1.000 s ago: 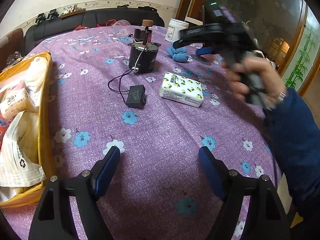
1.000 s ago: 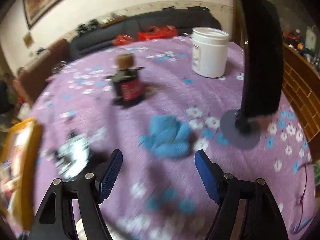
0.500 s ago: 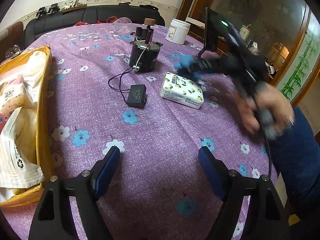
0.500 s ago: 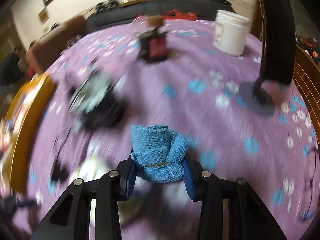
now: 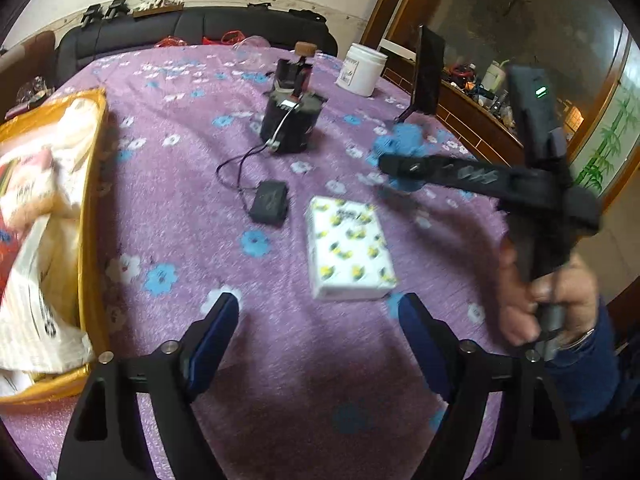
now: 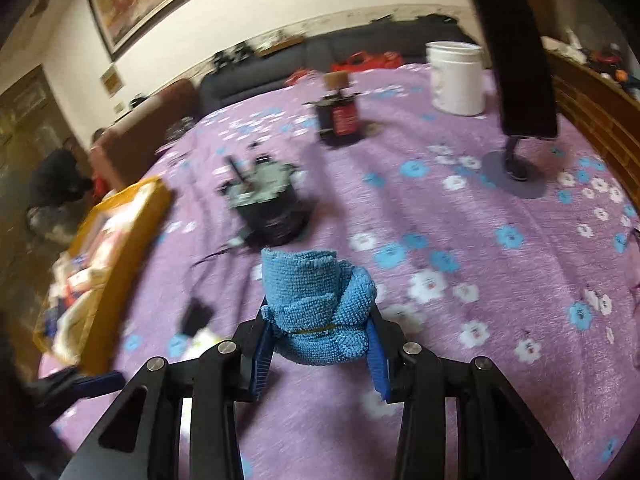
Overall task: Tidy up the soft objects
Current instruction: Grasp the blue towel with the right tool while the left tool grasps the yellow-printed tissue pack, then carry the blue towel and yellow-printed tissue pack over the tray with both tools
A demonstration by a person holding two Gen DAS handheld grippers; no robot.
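While the right gripper (image 6: pixel 320 336) is clamped on the rolled blue cloth (image 6: pixel 316 300), lifted above the table, the yellow basket (image 6: pixel 124 216) far to its left awaits it, and the tissue pack (image 5: pixel 348 252) just ahead of the empty, spread left gripper (image 5: pixel 316 332) remains unsorted. A second earlier, the cloth lay on the tablecloth between wide right jaws.

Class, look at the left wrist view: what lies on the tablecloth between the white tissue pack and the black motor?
A small black box lies between the tissue pack and the motor, its thin wire running up to the motor.
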